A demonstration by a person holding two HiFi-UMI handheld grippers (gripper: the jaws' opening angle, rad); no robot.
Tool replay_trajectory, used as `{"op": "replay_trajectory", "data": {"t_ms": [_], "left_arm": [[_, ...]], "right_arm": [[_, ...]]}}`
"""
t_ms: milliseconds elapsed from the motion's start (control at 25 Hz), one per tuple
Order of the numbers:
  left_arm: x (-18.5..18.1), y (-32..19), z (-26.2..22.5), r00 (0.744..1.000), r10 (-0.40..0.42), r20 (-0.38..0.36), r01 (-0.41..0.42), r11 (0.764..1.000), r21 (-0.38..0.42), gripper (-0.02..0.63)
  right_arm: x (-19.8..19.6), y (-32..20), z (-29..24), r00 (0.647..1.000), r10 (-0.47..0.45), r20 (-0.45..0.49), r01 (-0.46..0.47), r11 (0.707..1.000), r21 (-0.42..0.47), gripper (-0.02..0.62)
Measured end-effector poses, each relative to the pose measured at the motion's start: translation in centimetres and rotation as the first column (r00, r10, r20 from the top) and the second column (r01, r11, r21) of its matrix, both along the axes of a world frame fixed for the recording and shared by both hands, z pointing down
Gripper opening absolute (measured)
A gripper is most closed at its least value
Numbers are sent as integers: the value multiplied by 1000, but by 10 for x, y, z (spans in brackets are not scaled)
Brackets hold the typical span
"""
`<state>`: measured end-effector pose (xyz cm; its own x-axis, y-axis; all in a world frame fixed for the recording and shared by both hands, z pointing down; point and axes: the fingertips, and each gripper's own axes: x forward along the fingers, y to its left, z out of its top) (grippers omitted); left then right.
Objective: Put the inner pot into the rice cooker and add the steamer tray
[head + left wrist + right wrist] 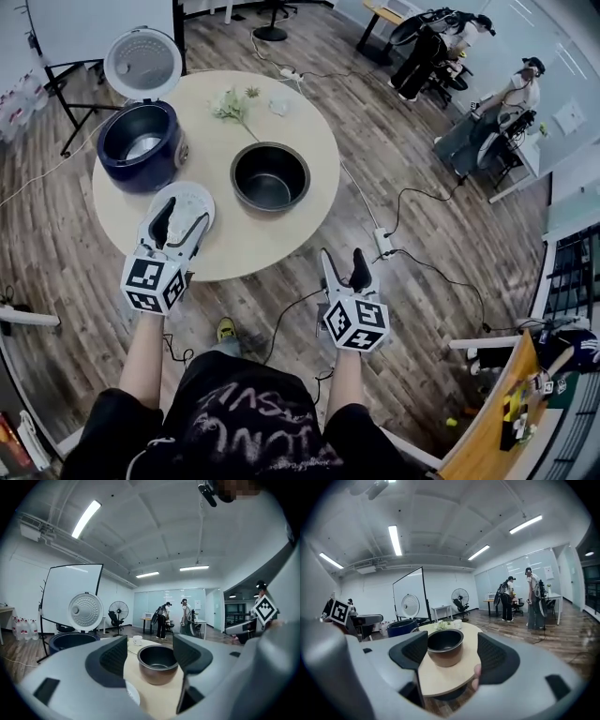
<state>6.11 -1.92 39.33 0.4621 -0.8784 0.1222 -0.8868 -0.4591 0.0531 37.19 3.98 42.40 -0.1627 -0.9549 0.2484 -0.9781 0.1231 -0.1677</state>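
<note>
Landmark: round table [305, 127], pale top, standing on a wood-plank floor.
Rice cooker [141, 145]: dark blue, on the table's left part. Its lid [142, 64] is tipped up and open.
Steamer tray [199, 195]: white, lying flat at the table's near-left edge.
Left gripper [180, 220]: above the table's near-left edge, over the steamer tray as the head view shows it. Its jaws stand wide apart with nothing clamped between them. The left gripper view looks through the gap across the table to the inner pot. Whether the gripper touches the tray cannot be told.
Flower sprig [232, 103]: on the table's far side, with a small white cup [279, 105] near it.
Inner pot [270, 176]: dark and upright with a bare inside, standing on the table a little right of its middle. It is apart from both grippers.
Right gripper [342, 264]: off the table, just past its near-right edge, over the floor. Its jaws are spread wide and hold nothing. The right gripper view frames the pot on the table between them.
Power strip [382, 242]: on the floor to the right of the table, with cables running from it.
People [441, 47]: well beyond the table's far right, at desks.
</note>
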Motion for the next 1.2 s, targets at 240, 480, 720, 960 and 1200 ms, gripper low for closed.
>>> {"op": "replay_trajectory", "data": {"t_ms": [240,480,720,960,1200], "left_arm": [[-12,-65,17,998,67,-16,-68,997,-38,302],[-14,-106,31,997,78,-29,-80,993,-82,298],[-8,-134,46,998,50,-25,-53,990,-130,279],[19,-162,74,998,61,10,-57,975,-216,279],[29,-191,110,998,19,53,-1,945,-328,281]], "right_arm": [[-24,-58,5,999,41,-1,-41,999,-28,334],[-30,-91,17,998,57,-12,-57,995,-86,334],[-26,-118,34,999,43,-7,-43,990,-133,334],[-13,-159,61,999,15,31,-8,979,-204,333],[-14,-199,103,997,-43,70,64,944,-324,333]]}}
